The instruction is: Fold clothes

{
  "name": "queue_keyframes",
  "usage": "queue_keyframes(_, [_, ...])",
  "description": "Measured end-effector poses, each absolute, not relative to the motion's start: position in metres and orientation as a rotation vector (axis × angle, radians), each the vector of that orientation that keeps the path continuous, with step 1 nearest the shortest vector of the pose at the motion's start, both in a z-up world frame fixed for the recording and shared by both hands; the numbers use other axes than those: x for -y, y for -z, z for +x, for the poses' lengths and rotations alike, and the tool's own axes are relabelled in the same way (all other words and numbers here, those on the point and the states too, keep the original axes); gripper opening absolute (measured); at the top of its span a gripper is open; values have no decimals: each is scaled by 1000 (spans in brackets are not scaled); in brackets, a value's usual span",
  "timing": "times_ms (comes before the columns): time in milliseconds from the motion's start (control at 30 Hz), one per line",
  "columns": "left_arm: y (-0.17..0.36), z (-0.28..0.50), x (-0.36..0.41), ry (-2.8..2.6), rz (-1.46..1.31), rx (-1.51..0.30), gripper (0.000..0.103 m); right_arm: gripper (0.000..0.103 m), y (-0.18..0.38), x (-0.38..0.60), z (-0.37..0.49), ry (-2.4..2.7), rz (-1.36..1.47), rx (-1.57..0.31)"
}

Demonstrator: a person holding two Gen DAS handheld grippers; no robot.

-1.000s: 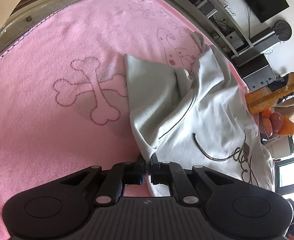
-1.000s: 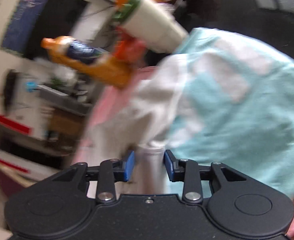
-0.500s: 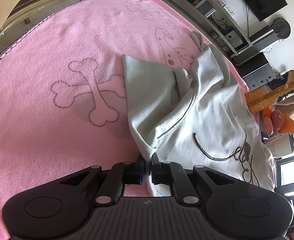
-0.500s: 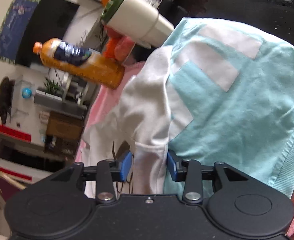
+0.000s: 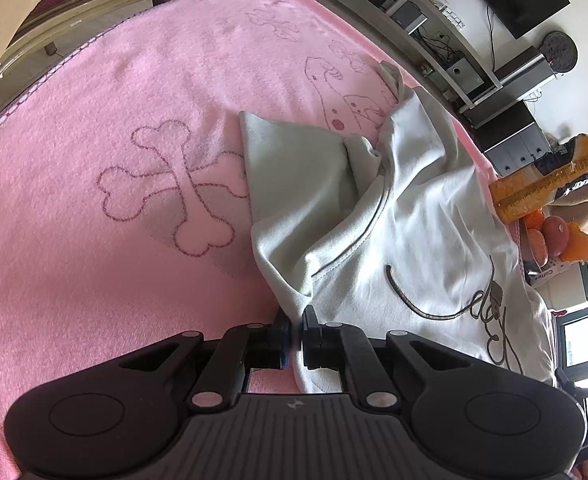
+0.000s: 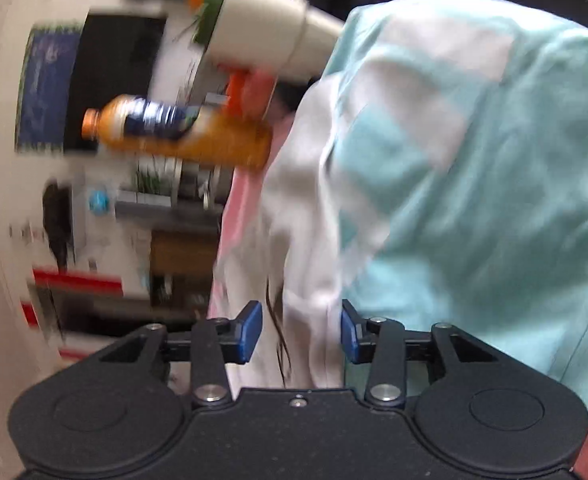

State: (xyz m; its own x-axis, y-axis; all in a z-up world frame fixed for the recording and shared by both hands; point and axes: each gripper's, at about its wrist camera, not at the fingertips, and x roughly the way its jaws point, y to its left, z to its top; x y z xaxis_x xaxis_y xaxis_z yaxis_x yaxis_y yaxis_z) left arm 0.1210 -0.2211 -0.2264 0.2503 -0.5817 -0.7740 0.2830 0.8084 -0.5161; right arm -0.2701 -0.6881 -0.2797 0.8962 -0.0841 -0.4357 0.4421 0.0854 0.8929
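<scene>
- Your left gripper (image 5: 292, 334) stays pinched shut on the near edge of the white shirt (image 5: 406, 240), low in the centre of the left view. Over the last second that view barely shifts, so this hold is steady.
- The shirt lies on the pink blanket (image 5: 113, 140), running from the lower centre to the right of the frame. Its sleeve (image 5: 294, 168) is spread out toward the bone print, and the fabric is bunched around the collar.
- The change is on your right side. Your right gripper (image 6: 301, 332) has opened: half a second ago its jaws stood close against the white fabric, and now they stand wide, with the fabric (image 6: 306, 264) hanging loose between them and neither pad visibly pressing it.
- The right view is also blurred now where it was sharp half a second ago, so that hand is moving fast. The bottle (image 6: 181, 136) and the cup (image 6: 261, 40) sit lower in the frame than they did.
- A teal garment (image 6: 494, 180) fills the right of that view, just behind the white fabric.
- I judge the right side has just let go or is hunting for a new hold; I cannot tell which from this blur.
- Meaning for the fold: only the left hold controls the shirt now, and it is not yet a neat fold.
</scene>
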Motion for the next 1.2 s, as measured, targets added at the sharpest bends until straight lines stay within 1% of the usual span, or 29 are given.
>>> queue_keyframes(67, [227,121,221,602,-297,-1180,7,38,277,685,-266,392,1409,-330])
queue_keyframes(167, [227,121,220,604,-303,-1182,7,30,272,681,-260,378,1365,-370])
queue_keyframes(200, [227,121,220,604,-305,-1181,7,29,271,680,-258,373,1350,-384])
queue_keyframes(367, [228,122,219,602,-321,-1180,6,29,267,684,-265,451,1323,-302])
queue_keyframes(433, [228,123,217,601,-340,-1184,4,17,263,681,-262,442,1296,-325])
queue_keyframes(467, [228,123,216,603,-348,-1184,3,5,262,679,-261,437,1283,-336])
queue_keyframes(500, [226,122,216,607,-353,-1179,2,2,256,675,-260,441,1246,-337])
queue_keyframes(600, [220,122,215,615,-365,-1164,1,2,239,667,-257,433,1148,-324])
queue_keyframes(733, [201,124,209,620,-392,-1141,1,2,230,664,-257,507,1186,-311])
queue_keyframes(833, [164,132,198,626,-456,-1080,1,2,203,665,-253,555,1209,-301])
queue_keyframes(933, [100,131,180,651,-530,-945,0,2,152,663,-249,544,1207,-225])
queue_keyframes(1100, [-19,89,125,746,-661,-616,0,2,37,629,-280,401,1101,52])
queue_keyframes(1200, [-77,55,89,800,-710,-455,0,2,-16,606,-302,330,1024,139])
